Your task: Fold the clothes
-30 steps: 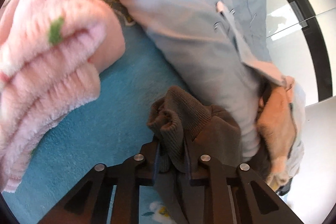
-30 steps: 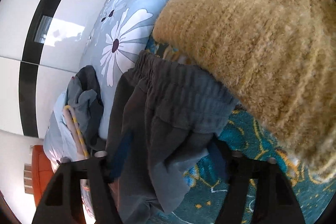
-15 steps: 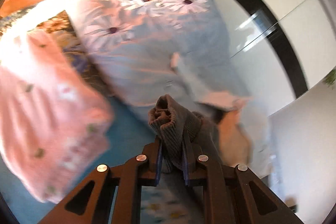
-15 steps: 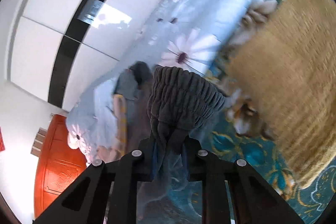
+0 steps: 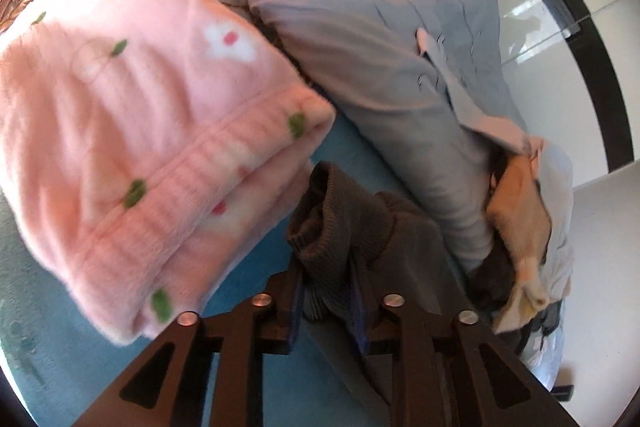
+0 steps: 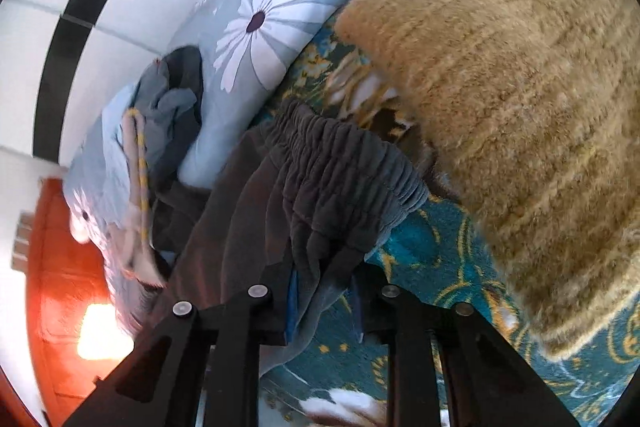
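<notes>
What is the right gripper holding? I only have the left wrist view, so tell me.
Observer: The right gripper is shut on the gathered elastic waistband of the dark grey trousers.
Operator: Tell me what lies beside that end.
Observer: A folded tan fuzzy blanket lies to the right of the waistband, on the teal patterned bedspread.
Operator: Report the other side.
Observer: A yellow striped cord lies on crumpled clothes at the end of the daisy-print quilt.
</notes>
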Tool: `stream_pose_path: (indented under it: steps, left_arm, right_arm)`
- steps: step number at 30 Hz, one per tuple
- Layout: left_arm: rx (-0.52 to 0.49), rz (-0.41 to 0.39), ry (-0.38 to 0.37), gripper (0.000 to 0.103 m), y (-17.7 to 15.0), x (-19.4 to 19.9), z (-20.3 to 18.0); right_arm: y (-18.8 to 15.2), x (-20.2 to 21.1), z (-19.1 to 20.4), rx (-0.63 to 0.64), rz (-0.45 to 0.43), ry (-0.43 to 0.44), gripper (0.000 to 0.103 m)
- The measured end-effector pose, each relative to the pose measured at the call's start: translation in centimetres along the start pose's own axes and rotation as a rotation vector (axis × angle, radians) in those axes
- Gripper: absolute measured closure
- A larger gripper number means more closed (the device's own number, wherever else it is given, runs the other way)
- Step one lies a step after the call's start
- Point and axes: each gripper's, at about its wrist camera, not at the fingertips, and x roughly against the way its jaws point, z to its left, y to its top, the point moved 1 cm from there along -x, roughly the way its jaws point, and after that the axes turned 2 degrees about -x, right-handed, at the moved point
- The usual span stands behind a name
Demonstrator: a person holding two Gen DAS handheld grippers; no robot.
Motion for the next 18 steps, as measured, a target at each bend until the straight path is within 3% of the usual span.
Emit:
stream_pose_path:
  steps: [4, 12, 14, 18]
  left_arm:
    - [-0.028, 0.055, 0.018, 0.063, -1.6, 1.7, 0.2]
    - [-0.403, 0.118, 0.001, 0.06, -7.3, 5.3, -8.9]
    - [-0.539, 0.167, -0.063, 0.053, -9.8, 4.9, -13.5]
    - [-0.826, 0.342, -0.249, 0.049, -18.5, 2.5, -23.2]
  right_arm:
    - [-0.6, 1.9, 0.3, 0.051, -0.023, -0.022, 0.067]
    - [-1.5, 5.3, 1.4, 0.162, -0.07, -0.059, 0.064]
    - [-1.1, 4.4, 2.8, 0.195, -0.062, -0.028, 0.064]
    - [-0.7, 1.7, 4.6, 0.238, 0.008, 0.047, 0.064]
